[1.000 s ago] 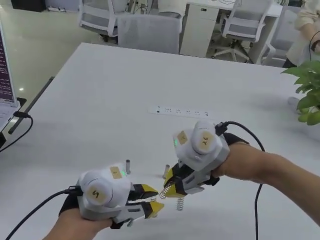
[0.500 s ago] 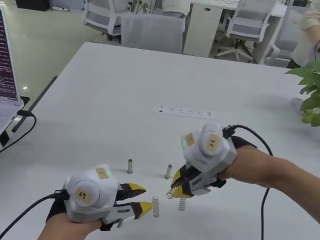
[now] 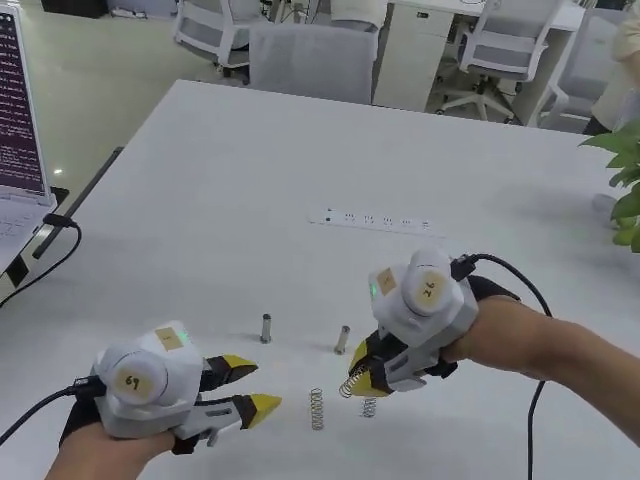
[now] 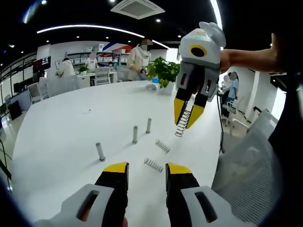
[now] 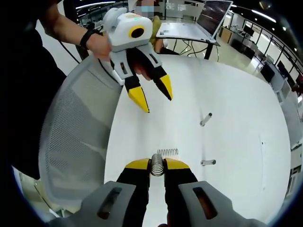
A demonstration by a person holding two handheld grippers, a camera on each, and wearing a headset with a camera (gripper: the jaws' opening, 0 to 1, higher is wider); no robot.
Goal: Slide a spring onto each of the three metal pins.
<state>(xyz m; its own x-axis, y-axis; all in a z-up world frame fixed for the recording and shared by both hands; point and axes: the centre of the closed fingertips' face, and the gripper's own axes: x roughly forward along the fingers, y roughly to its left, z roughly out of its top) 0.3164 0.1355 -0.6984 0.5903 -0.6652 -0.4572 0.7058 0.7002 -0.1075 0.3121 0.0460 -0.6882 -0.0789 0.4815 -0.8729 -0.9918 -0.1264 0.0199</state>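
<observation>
My right gripper (image 3: 362,377) is shut on a spring (image 3: 350,382) and holds it tilted just above the white table (image 3: 300,180). That spring (image 5: 156,164) sits pinched between the yellow tips in the right gripper view. Two more springs (image 3: 317,408) (image 3: 368,407) lie on the table below it. Two upright metal pins (image 3: 266,327) (image 3: 342,339) stand just beyond; the left gripper view has three pins (image 4: 100,151) (image 4: 135,134) (image 4: 148,125) in a row. My left gripper (image 3: 248,386) is open and empty, to the left of the springs.
A white power strip (image 3: 368,220) lies farther back on the table. A laptop (image 3: 20,130) and a black cable (image 3: 40,260) are at the left edge. A green plant (image 3: 625,180) stands at the right. Office chairs (image 3: 310,60) line the far side.
My left gripper has drawn back to the left, away from the right gripper and the springs. The right gripper still holds its spring, in much the same spot.
</observation>
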